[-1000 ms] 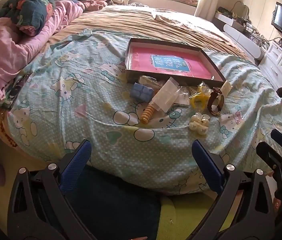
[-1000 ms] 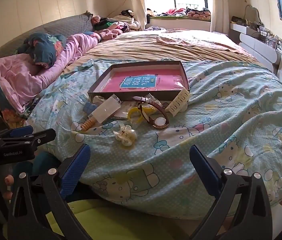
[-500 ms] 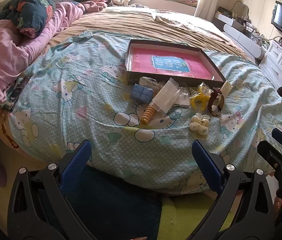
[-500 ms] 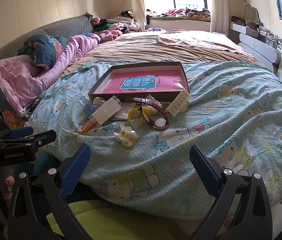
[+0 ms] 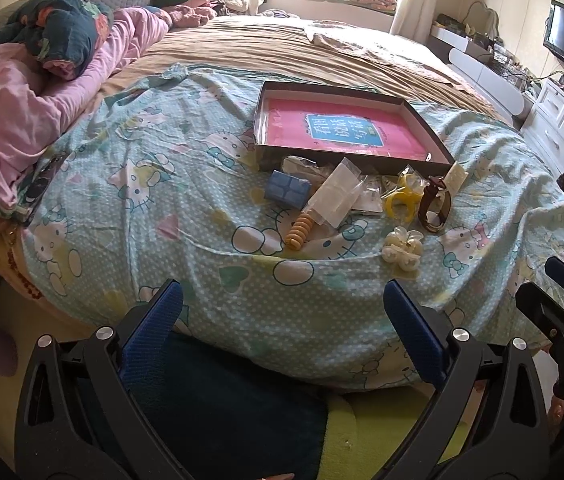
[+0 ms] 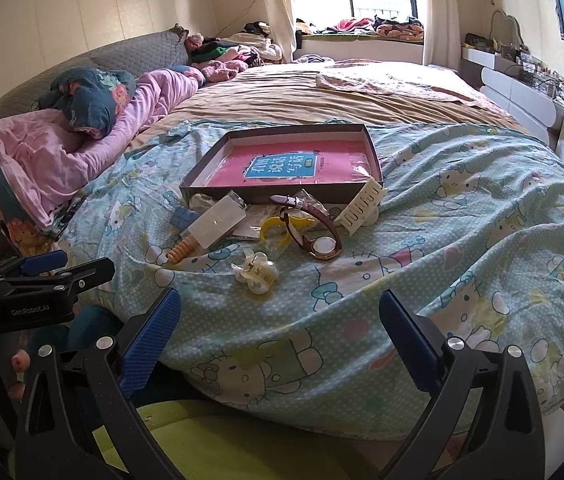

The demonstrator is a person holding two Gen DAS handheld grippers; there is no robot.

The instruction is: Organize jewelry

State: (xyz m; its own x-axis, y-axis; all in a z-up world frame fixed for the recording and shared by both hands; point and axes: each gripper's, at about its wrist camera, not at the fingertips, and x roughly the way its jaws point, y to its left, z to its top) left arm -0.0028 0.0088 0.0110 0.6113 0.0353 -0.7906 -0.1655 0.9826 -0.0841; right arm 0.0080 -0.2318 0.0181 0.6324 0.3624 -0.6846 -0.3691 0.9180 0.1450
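both tongs, left (image 5: pixel 282 320) and right (image 6: pixel 280 322), are hanging wide open and empty off the bed's (image 6: pixel 462 208) near edge. "genrobot.ai" is showing on the left tool. farther off, a brown-strapped watch (image 6: pixel 314 232), pearly clip (image 6: pixel 256 270) and yellow clip (image 5: pixel 402 198) are lying just before the pink-lined box (image 6: pixel 282 160).

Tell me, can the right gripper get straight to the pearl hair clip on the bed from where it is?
Probably yes. The right gripper is open and empty, and the pearl hair clip lies alone on the sheet just ahead of it, nearer than the watch, with nothing between.
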